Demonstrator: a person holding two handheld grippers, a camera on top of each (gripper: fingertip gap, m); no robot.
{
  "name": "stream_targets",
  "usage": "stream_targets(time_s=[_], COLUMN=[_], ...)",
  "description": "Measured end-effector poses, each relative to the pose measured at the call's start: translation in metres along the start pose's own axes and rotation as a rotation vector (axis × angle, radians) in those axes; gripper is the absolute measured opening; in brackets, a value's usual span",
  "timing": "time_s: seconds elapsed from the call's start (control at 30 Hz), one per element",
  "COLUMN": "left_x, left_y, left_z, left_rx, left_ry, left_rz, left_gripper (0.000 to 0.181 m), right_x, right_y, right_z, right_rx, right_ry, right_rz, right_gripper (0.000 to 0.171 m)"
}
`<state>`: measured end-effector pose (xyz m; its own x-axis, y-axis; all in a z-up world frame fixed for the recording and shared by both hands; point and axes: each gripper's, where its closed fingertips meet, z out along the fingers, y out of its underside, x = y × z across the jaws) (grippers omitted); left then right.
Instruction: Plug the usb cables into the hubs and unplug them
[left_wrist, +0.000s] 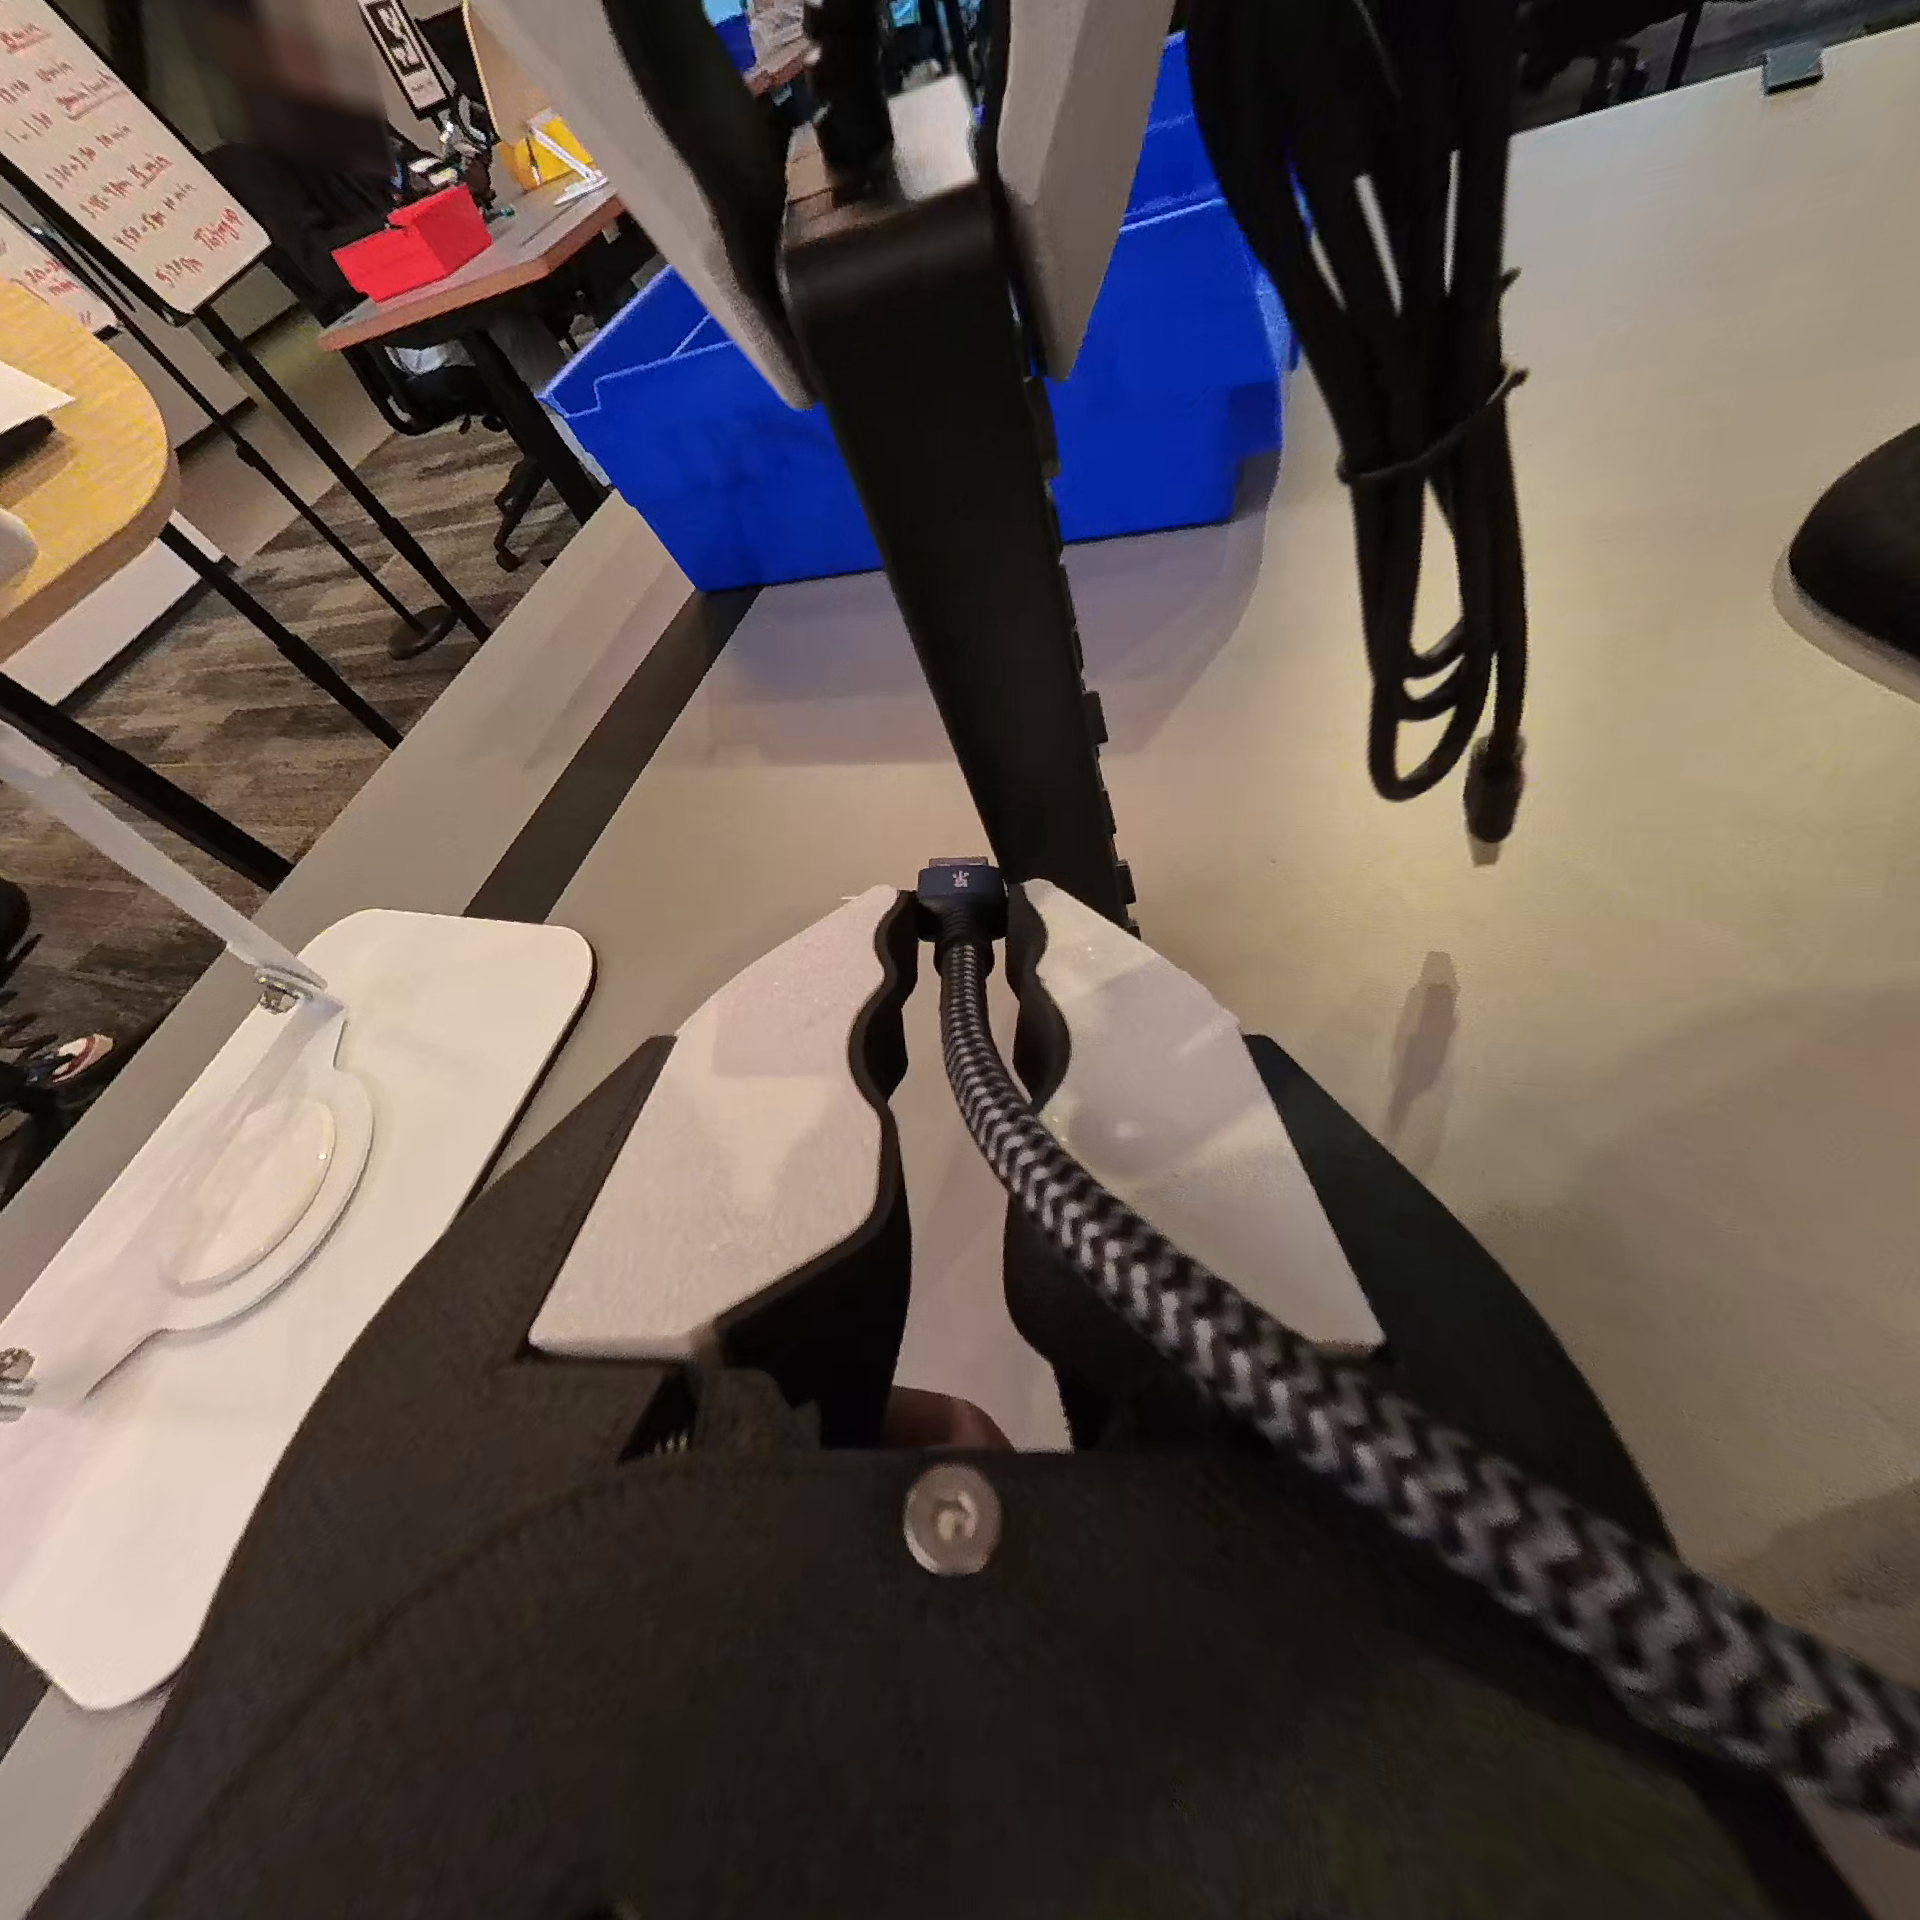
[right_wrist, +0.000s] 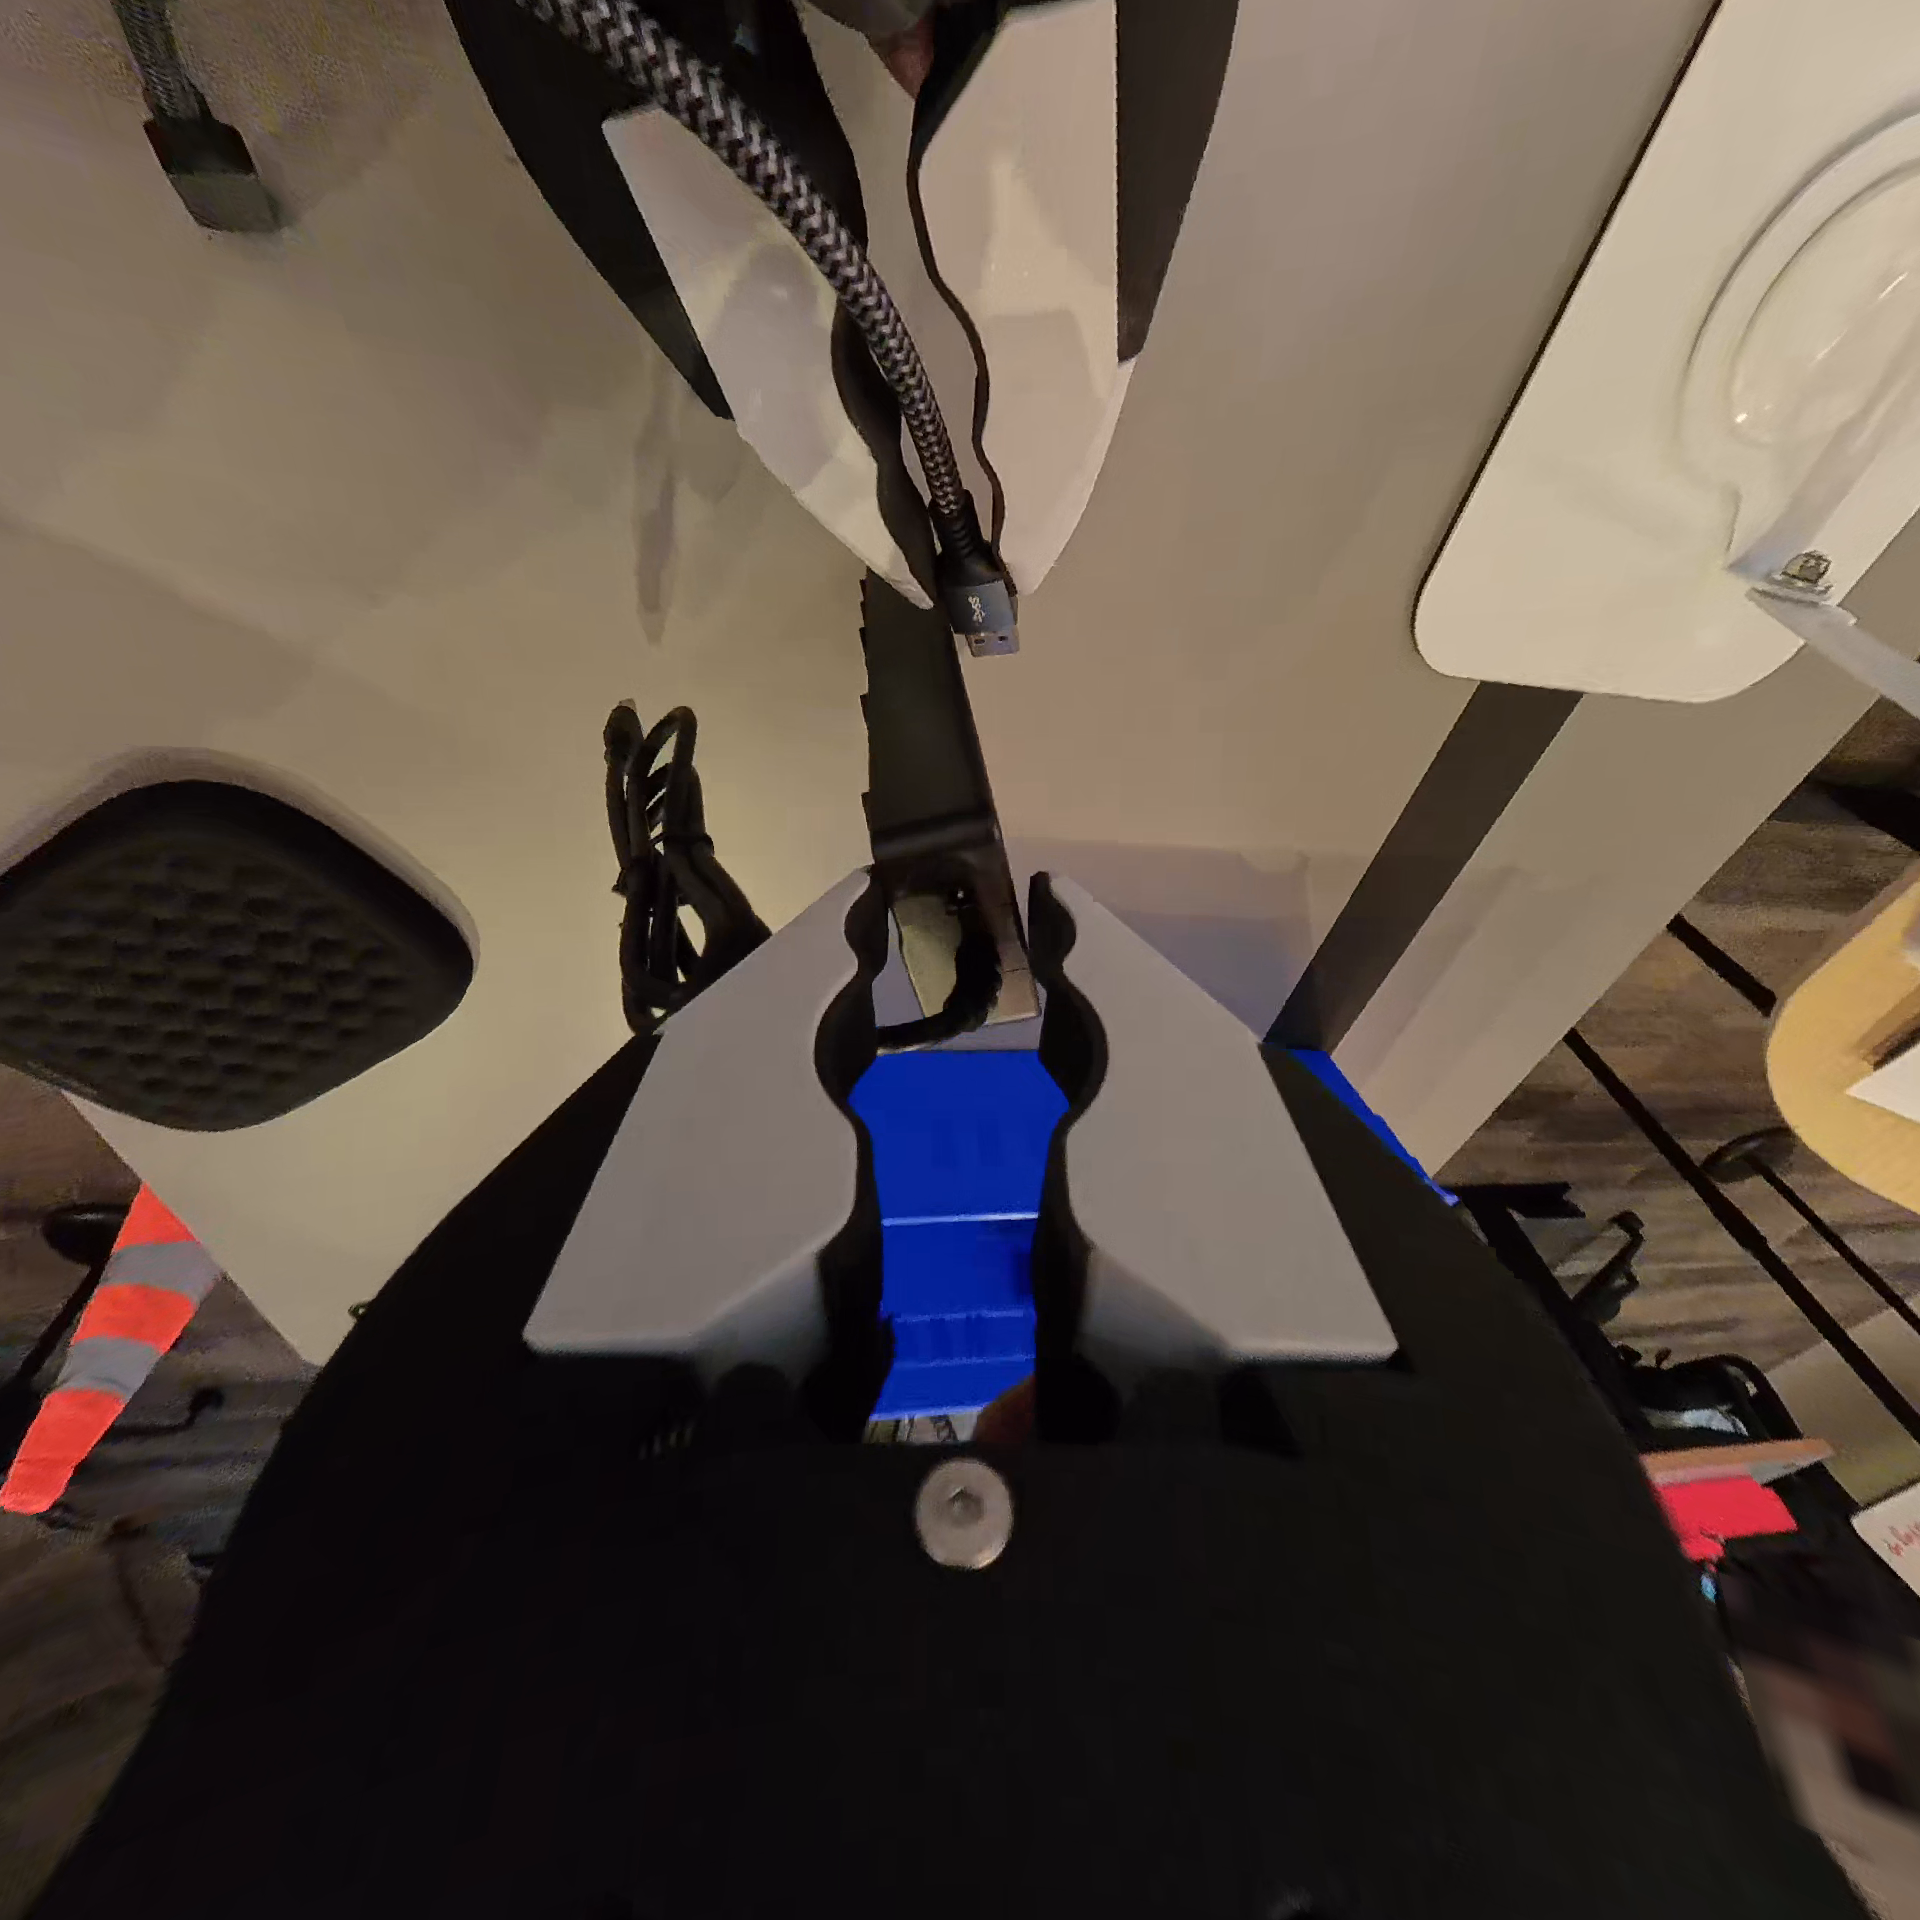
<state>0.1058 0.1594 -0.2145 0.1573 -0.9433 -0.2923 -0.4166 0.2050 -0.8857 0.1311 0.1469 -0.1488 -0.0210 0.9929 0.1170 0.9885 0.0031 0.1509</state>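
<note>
The left hand-held gripper (left_wrist: 961, 904) is closed on the dark blue plug (left_wrist: 960, 886) of a black-and-white braided USB cable (left_wrist: 1195, 1226), pinched at the fingertips; the cable trails back over the gripper body toward 5 o'clock in the left wrist view. The plug's metal tip stands just beside the near end of a long black USB hub (left_wrist: 940, 540), at its left face; contact cannot be confirmed, and in the right wrist view the tip shows bare beside the hub. The hub is held tilted above the pale worktop (left_wrist: 1558, 935), with its ports along the right edge. The right hand-held gripper (right_wrist: 951, 914) is closed on the hub's other end, with the hub's own thin black lead looping between its fingers. At 2 o'clock of the left wrist view hangs a bundled black cable (left_wrist: 1444, 582), tied with a band. A blue bin (left_wrist: 1143, 416) stands behind the hub at 12 o'clock. A white base plate (left_wrist: 343, 1091) lies at 9 o'clock, near the worktop edge. A black mesh pad (right_wrist: 208, 956) lies at 9 o'clock in the right wrist view.
</note>
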Motion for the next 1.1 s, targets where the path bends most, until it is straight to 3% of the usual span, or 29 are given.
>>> stream_targets(time_s=[0.37, 0.5, 0.53, 0.57, 0.67, 1.1], left_x=[0.0, 0.001, 0.002, 0.002, -0.003, -0.035], left_y=[0.001, 0.002, 0.002, 0.003, 0.004, -0.011], left_z=[0.005, 0.007, 0.008, 0.008, 0.007, -0.009], left_rx=[-0.011, -0.014, -0.015, -0.016, -0.017, 0.054], left_ry=[0.013, 0.021, 0.025, 0.021, 0.002, -0.236], left_rz=[0.004, 0.001, -0.001, -0.003, -0.005, 0.021], left_gripper=[0.016, 0.016, 0.016, 0.016, 0.016, 0.016], right_x=[0.005, 0.003, 0.003, 0.002, 0.008, 0.064], right_y=[0.008, 0.006, 0.005, 0.003, 0.004, 0.016], right_z=[0.003, 0.007, 0.008, 0.01, 0.011, 0.019], right_rx=[0.129, 0.164, 0.166, 0.17, 0.149, 0.194], right_ry=[0.034, 0.0, -0.01, -0.016, -0.019, -0.117], right_rz=[0.0, -0.002, -0.013, -0.028, -0.001, 0.536], right_gripper=[0.05, 0.051, 0.047, 0.03, 0.029, 0.025])
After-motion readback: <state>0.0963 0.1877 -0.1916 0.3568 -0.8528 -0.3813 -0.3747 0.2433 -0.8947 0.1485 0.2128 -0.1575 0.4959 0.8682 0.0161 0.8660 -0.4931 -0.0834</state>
